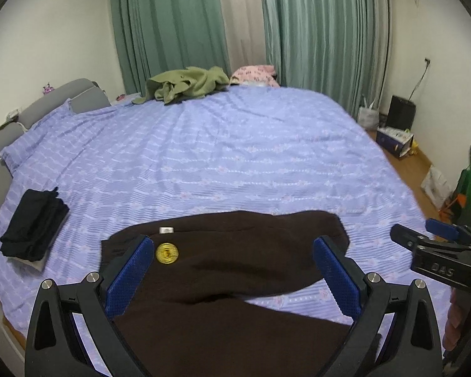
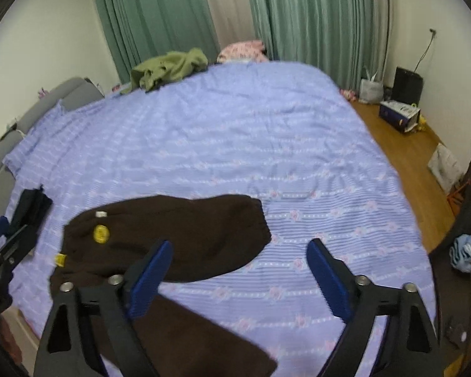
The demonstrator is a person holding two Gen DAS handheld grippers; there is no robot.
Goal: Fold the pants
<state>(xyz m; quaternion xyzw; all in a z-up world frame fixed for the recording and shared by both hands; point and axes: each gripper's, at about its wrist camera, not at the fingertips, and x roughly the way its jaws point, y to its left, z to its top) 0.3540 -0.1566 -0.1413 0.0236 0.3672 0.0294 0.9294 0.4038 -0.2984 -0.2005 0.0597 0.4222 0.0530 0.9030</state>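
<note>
Dark brown pants [image 1: 235, 260] with a round yellow badge [image 1: 167, 253] lie on the near part of the bed; they also show in the right wrist view [image 2: 179, 245]. One leg lies across the bed, the other runs toward me. My left gripper [image 1: 232, 270] is open above the pants, empty. My right gripper [image 2: 238, 278] is open and empty, its left finger [image 2: 150, 279] over the pants' edge. The right gripper also shows in the left wrist view [image 1: 424, 235], and the left gripper at the left edge of the right wrist view [image 2: 3, 245].
The bed has a lilac sheet [image 1: 235, 157]. Folded black clothes [image 1: 34, 223] lie at the left. An olive garment [image 1: 185, 84] and a pink one [image 1: 254, 75] lie at the far edge. Grey headboard [image 1: 47, 103] at left; wood floor with bags [image 2: 398, 116] at right.
</note>
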